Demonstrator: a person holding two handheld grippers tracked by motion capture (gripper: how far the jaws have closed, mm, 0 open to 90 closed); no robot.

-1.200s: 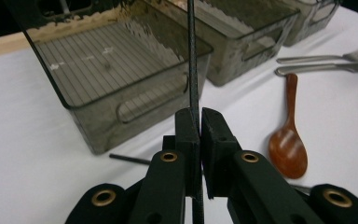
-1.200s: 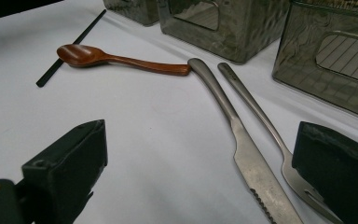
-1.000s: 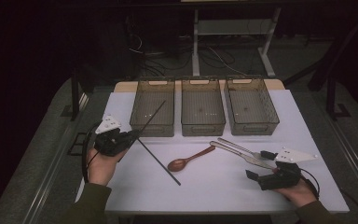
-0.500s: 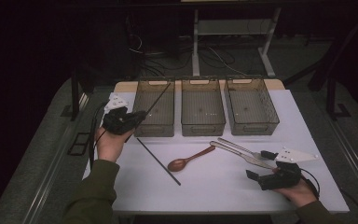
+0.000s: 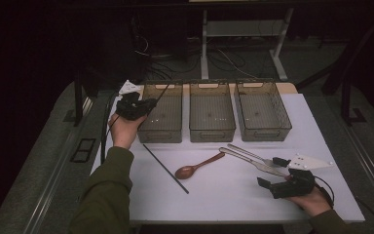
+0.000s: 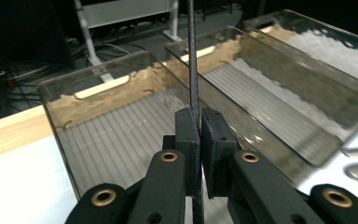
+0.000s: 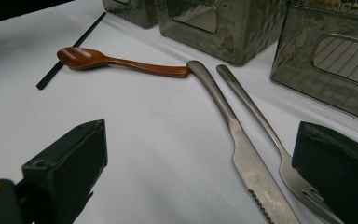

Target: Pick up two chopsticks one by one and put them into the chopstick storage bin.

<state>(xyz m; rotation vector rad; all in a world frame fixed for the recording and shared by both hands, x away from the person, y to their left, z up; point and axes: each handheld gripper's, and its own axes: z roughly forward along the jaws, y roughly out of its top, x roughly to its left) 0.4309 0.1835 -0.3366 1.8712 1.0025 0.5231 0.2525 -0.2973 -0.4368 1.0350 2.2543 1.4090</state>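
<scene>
White table (image 5: 224,200), three smoky see-through bins in a row at its far edge. All places below are read off the left bin (image 5: 161,114).

Middle bin (image 5: 212,112) just beside it on the right, right bin (image 5: 262,109) beyond that one.

Left gripper (image 5: 148,105) at the left bin's left wall, jaws clamped tight on a thin black chopstick (image 6: 192,60). In the left gripper view the stick runs up from between the pads and out over the bin's ribbed floor (not touching the floor as far as I can tell).

Second chopstick (image 5: 165,168) lies flat on the table in front of the left bin, slanting away to the right.

Wooden spoon (image 5: 197,166) just right of that stick. Knife (image 7: 235,140) and fork (image 7: 265,135) farther right, side by side, knife handle touching the spoon's handle tip.

Right gripper (image 5: 275,176) well apart from the left bin, at the near right of the table, jaws spread wide, nothing between the pads; knife and fork ends lie by it.
</scene>
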